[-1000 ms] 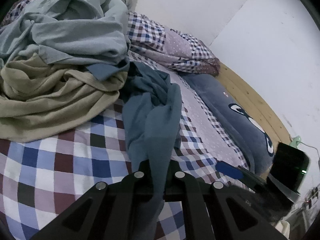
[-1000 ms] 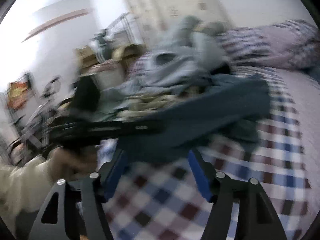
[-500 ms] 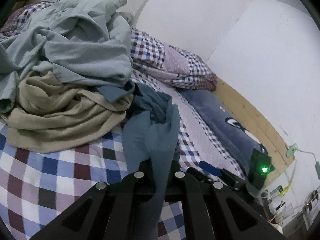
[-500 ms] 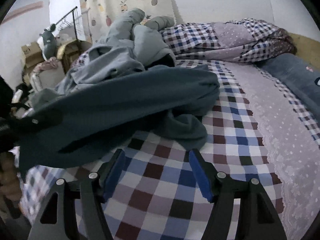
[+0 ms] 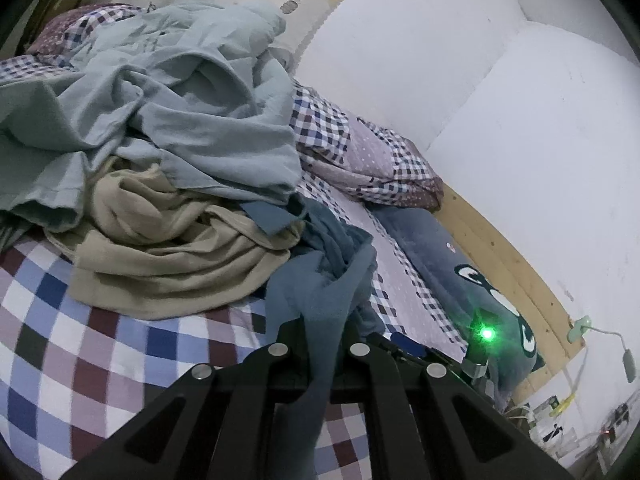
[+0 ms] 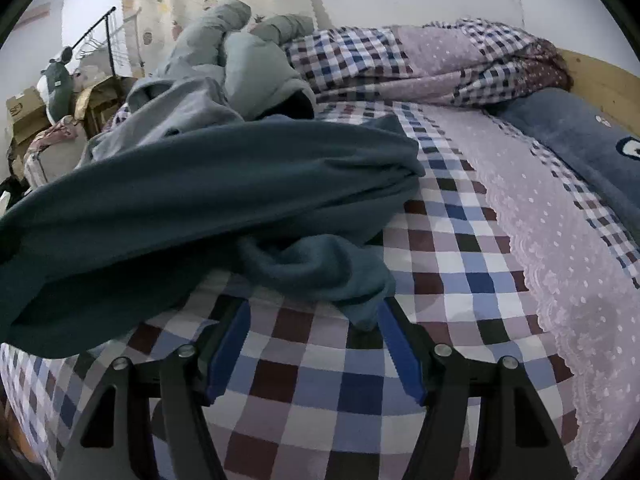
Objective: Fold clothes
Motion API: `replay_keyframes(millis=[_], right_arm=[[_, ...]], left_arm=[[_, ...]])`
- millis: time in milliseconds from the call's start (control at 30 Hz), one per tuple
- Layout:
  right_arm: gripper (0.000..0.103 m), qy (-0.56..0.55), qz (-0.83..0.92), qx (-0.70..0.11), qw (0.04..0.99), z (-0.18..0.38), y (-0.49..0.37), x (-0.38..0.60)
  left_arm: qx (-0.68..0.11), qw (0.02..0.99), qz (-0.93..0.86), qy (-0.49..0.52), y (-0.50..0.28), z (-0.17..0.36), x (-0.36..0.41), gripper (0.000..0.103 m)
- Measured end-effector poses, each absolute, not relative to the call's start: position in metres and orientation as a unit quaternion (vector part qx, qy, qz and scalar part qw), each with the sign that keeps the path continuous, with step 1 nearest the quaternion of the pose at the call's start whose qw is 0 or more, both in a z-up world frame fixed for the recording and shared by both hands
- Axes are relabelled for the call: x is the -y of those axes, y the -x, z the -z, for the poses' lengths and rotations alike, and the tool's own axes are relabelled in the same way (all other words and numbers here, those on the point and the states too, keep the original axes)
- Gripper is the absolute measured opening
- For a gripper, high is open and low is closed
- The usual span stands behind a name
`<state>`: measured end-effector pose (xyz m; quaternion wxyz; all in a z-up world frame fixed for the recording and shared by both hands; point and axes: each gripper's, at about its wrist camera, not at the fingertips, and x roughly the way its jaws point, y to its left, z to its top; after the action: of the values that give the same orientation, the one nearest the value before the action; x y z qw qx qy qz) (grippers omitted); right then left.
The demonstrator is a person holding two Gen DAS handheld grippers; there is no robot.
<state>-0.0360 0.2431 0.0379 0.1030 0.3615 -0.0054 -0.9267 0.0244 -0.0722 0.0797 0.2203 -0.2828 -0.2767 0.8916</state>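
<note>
A dark teal garment (image 5: pixel 324 284) runs from the clothes pile down into my left gripper (image 5: pixel 320 330), which is shut on it. In the right wrist view the same teal garment (image 6: pixel 208 184) stretches across the checked bedsheet (image 6: pixel 360 392), lifted at the left. My right gripper (image 6: pixel 314 320) is open just in front of a hanging fold of that garment, its blue pads (image 6: pixel 400 354) low over the sheet. A beige garment (image 5: pixel 172 248) and a pale blue-grey garment (image 5: pixel 160 112) lie heaped behind.
A checked quilt (image 5: pixel 360 160) is bunched at the head of the bed. A dark blue pillow with a cartoon face (image 5: pixel 460 276) lies along the wooden bed frame (image 5: pixel 520 280). The other gripper's green light (image 5: pixel 486 334) glows at right. Boxes and a clothes rack (image 6: pixel 104 40) stand beyond the bed.
My left gripper has pulled back with the teal garment, drawing it out from the pile. My right gripper has swung toward the bed and moved closer to the garment's hanging fold.
</note>
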Motion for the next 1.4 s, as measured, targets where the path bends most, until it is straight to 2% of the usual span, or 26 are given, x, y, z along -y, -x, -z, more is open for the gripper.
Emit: replay_keyframes(millis=[200, 300, 367, 433, 467, 533, 700, 1067, 1400], right_arm=[[0.070, -0.371, 0.925, 0.012, 0.086, -0.033, 0.045, -0.240], [0.065, -0.374, 0.923, 0.004, 0.090, -0.031, 0.046, -0.234], [0.054, -0.376, 0.922, -0.007, 0.091, -0.031, 0.046, -0.227], [0.034, -0.377, 0.922, -0.016, 0.090, -0.029, 0.046, -0.223], [0.029, -0.377, 0.922, -0.018, 0.088, -0.029, 0.045, -0.223], [0.005, -0.377, 0.922, -0.023, 0.084, -0.029, 0.044, -0.221], [0.002, -0.357, 0.931, -0.010, 0.076, -0.039, 0.035, -0.229], [0.000, -0.280, 0.958, 0.043, 0.053, -0.099, -0.001, -0.274], [0.006, -0.324, 0.940, 0.059, 0.090, -0.079, 0.007, -0.274]], left_arm=[[0.289, 0.213, -0.890, 0.282, -0.028, -0.079, 0.090, 0.001], [0.291, 0.210, -0.890, 0.281, -0.030, -0.079, 0.096, 0.001], [0.294, 0.210, -0.889, 0.280, -0.030, -0.079, 0.098, 0.001], [0.295, 0.210, -0.889, 0.279, -0.030, -0.079, 0.100, 0.001], [0.296, 0.209, -0.890, 0.278, -0.030, -0.079, 0.100, 0.001], [0.299, 0.206, -0.890, 0.277, -0.029, -0.080, 0.102, 0.001], [0.313, 0.197, -0.889, 0.271, -0.029, -0.081, 0.109, 0.001], [0.317, 0.178, -0.896, 0.257, -0.029, -0.085, 0.111, 0.001], [0.314, 0.182, -0.898, 0.249, -0.031, -0.087, 0.108, 0.001]])
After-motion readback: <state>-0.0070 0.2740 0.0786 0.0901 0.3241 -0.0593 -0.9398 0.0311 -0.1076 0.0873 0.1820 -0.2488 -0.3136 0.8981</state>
